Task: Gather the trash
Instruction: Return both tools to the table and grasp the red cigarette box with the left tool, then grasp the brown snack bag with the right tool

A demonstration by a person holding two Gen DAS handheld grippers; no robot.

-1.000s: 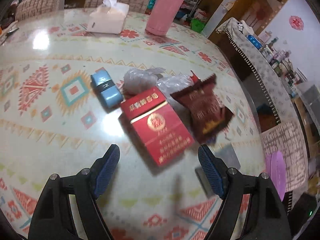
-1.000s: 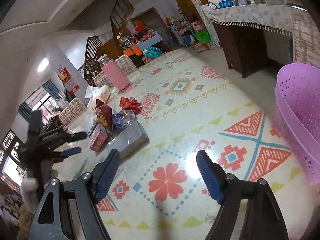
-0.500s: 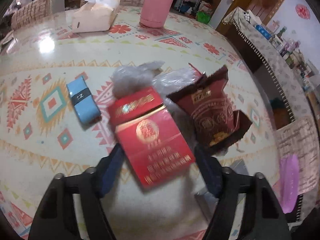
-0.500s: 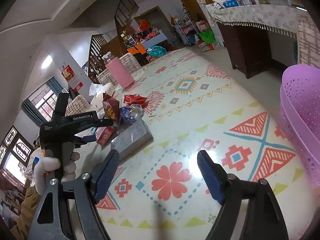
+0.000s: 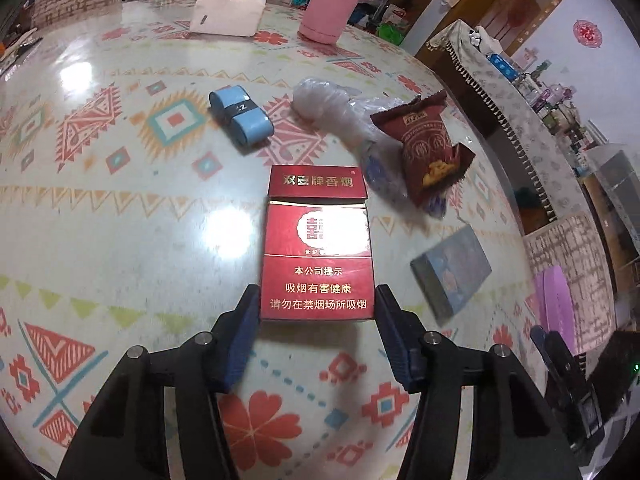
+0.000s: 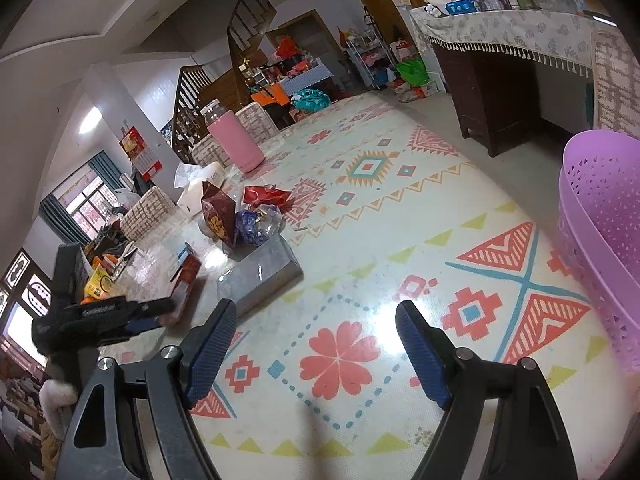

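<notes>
A red cigarette pack [image 5: 318, 240] lies flat on the patterned table [image 5: 120, 220], lined up with my left gripper [image 5: 316, 308]. Its jaws are closing, and the blue pads touch both long sides of the pack's near end. In the right wrist view the same pack [image 6: 186, 280] sits at the left gripper's [image 6: 148, 312] tips. Beyond it lie a dark red snack wrapper [image 5: 424, 148], a crumpled clear plastic bag [image 5: 332, 108] and a blue roll [image 5: 240, 118]. My right gripper [image 6: 316, 324] hovers open over bare table, with nothing between its fingers.
A grey flat box [image 5: 452, 276] lies right of the pack. A purple perforated basket [image 6: 600, 240] stands beyond the table's right edge. A tissue box [image 5: 228, 10] and a pink bottle [image 5: 332, 0] stand at the far side. A red wrapper [image 6: 266, 196] lies behind the snack wrapper.
My left gripper moved forward onto the cigarette pack and narrowed its jaws around the near end. The pack went from skewed to square with the fingers. The right gripper stayed put.
</notes>
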